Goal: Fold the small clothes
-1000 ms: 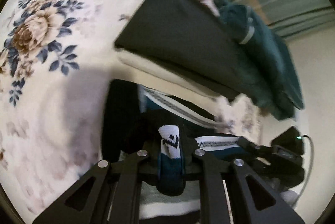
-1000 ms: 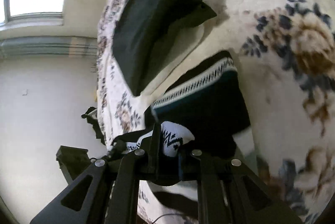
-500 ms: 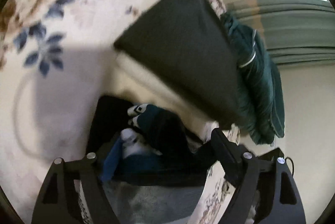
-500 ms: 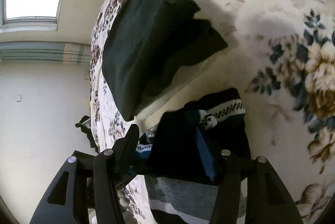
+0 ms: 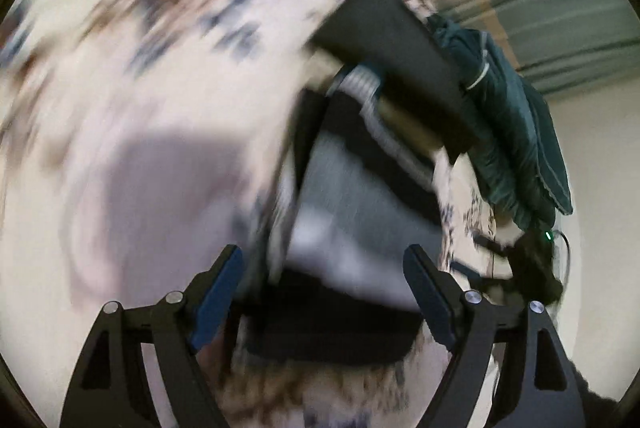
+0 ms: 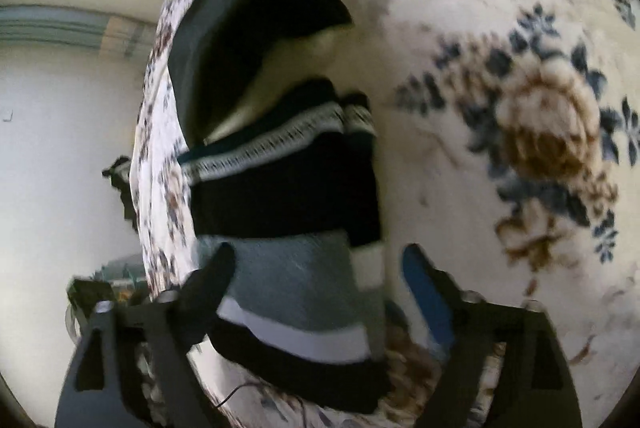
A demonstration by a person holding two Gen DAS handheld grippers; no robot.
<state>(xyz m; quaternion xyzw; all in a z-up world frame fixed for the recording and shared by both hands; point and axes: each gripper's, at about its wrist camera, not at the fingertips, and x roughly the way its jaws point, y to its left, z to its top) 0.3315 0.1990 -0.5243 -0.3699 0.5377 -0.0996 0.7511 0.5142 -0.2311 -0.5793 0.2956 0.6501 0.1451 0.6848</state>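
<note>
Left gripper (image 5: 322, 268) stands wide and empty, right gripper (image 6: 316, 266) still opening with nothing pressed, both over the folded striped sweater (image 6: 288, 196) lying on the floral bed (image 6: 500, 68) beside a dark folded stack (image 6: 248, 16).

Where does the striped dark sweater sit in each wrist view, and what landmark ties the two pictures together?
Left wrist: the striped sweater lies centre-right, blurred, running from the open left claw up toward the black folded garment.
Right wrist: the sweater fills the lower centre, just ahead of the opening right claw, nothing gripped.
Shared landmark: the black folded garment lying beyond the sweater on the floral blanket.
</note>
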